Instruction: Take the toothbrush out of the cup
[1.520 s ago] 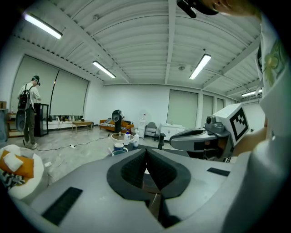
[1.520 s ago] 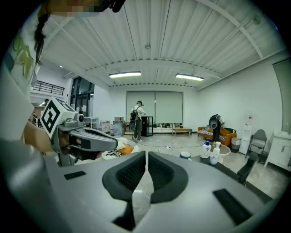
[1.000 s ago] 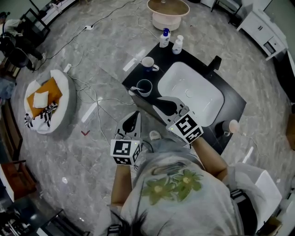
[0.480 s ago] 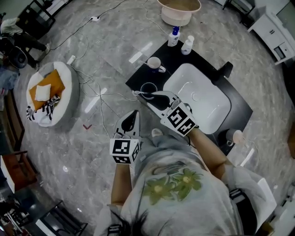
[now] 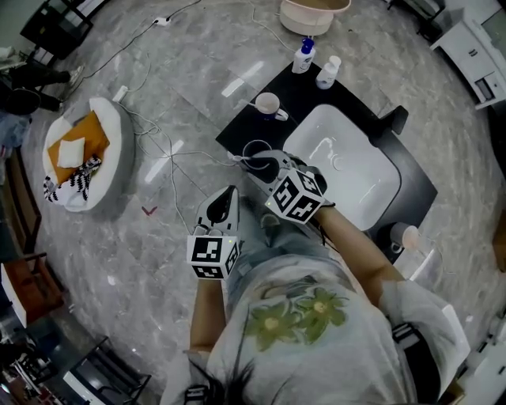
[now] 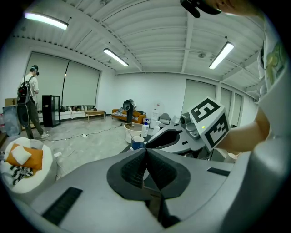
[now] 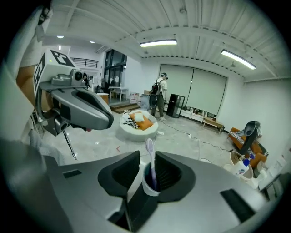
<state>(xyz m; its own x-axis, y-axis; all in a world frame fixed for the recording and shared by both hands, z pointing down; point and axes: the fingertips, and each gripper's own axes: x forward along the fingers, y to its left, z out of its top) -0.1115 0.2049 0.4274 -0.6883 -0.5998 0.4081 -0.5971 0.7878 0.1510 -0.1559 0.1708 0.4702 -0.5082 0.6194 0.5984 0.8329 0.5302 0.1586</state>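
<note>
Closest to the person's body, the left tongs [image 5: 227,194] hung over the grey floor beside the black surface [image 5: 237,130], and in the left gripper view the left tongs [image 6: 146,157] had their dark pads pressed together with nothing between them. Just beyond, the right tongs [image 5: 266,164] reached over the near corner of the surface to the cup [image 5: 257,150]. In the right gripper view the right tongs [image 7: 148,156] stood apart, one pad on either side of the cup [image 7: 150,188], which sat in the gap between them; whether either pad touched its wall could not be told. The toothbrush [image 7: 149,148] stood nearly upright inside the cup, its pale head up and rising above the rim, right between the open pads and gripped by neither. Beside the cup lay the white sink [image 5: 356,174], sunk into the same surface. Farther along the surface stood a white mug [image 5: 269,104], and at the far corner two bottles [image 5: 303,55] side by side. Beyond them a round tub [image 5: 312,14] sat on the floor, and well off to the left lay a white cushion bed [image 5: 87,162] holding orange and white items.
</note>
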